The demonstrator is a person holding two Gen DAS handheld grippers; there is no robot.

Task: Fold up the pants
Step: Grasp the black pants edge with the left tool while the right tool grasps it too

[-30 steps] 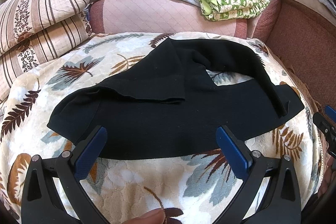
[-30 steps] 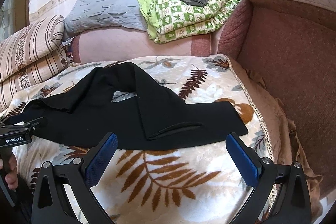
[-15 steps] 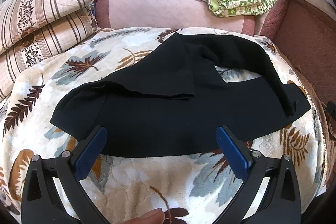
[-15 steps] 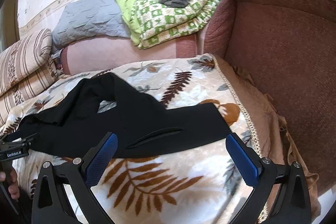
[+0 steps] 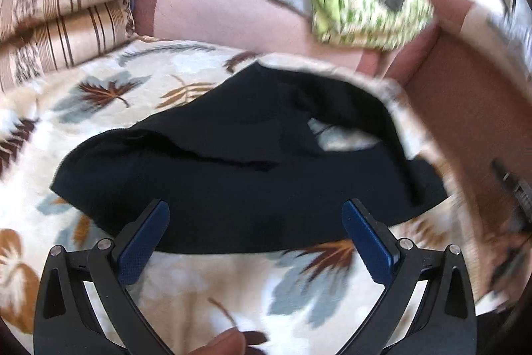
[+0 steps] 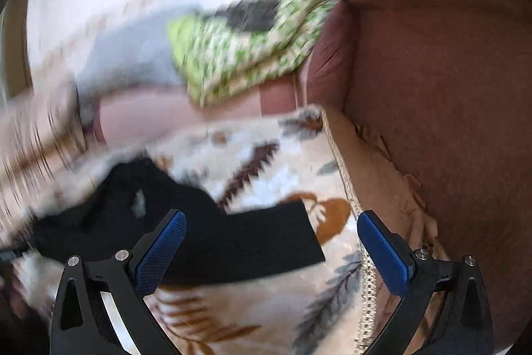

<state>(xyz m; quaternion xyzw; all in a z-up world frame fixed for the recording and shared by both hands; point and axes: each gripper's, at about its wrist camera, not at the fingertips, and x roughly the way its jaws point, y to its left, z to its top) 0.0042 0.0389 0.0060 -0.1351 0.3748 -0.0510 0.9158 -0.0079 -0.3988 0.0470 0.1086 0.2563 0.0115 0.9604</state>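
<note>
Left wrist view: pants (image 5: 246, 188) soft, limp; grip near hem. Left tool (image 5: 256, 222), right tool (image 6: 271, 238) both wide open, empty.

Matt black knit pants (image 5: 252, 188)
</note>
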